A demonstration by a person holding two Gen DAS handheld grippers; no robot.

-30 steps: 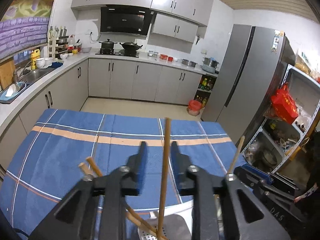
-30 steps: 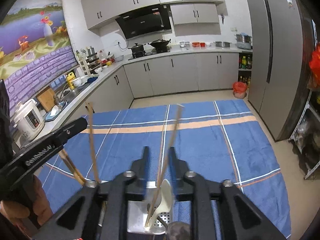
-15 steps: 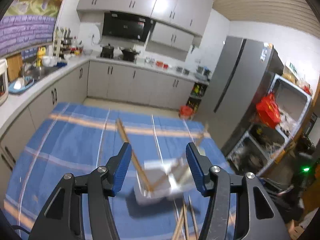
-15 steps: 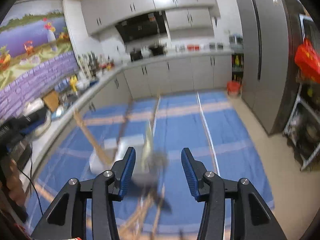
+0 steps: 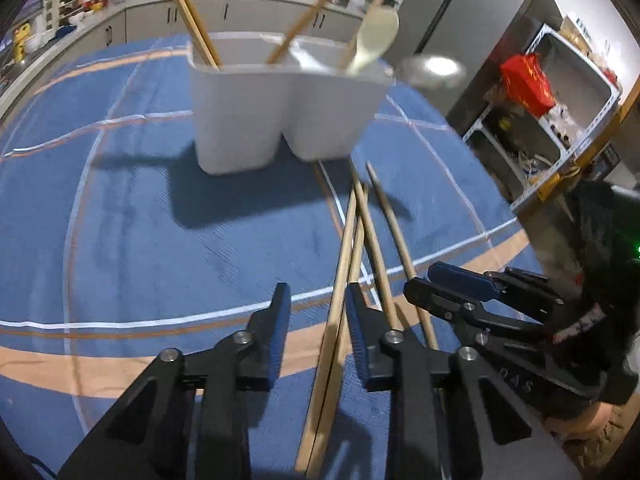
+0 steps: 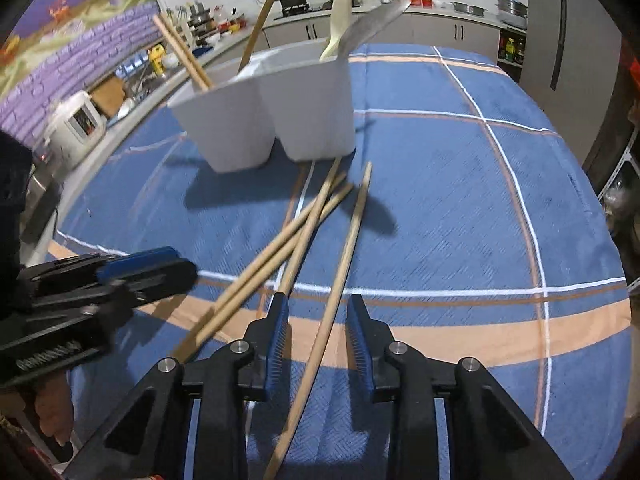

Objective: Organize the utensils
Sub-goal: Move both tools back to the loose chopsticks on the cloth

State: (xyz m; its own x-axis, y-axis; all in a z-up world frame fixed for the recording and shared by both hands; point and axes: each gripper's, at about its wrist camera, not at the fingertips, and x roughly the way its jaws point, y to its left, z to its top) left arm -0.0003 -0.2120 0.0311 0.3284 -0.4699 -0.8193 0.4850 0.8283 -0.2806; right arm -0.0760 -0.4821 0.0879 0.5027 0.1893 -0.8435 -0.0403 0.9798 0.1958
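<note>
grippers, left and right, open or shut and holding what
left gripper: open, jaws just closing, chopstick between them, not pressed
right gripper: open, jaws just closing, chopstick between them, not pressed

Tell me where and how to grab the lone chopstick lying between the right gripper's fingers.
Grip the lone chopstick on its thicker near part, coming straight down from above with the right gripper straddling it crosswise. It lies flat on the tablecloth, clear of the crossed chopsticks there. The jaws, which have just been closing, already flank it without pressing.
</note>
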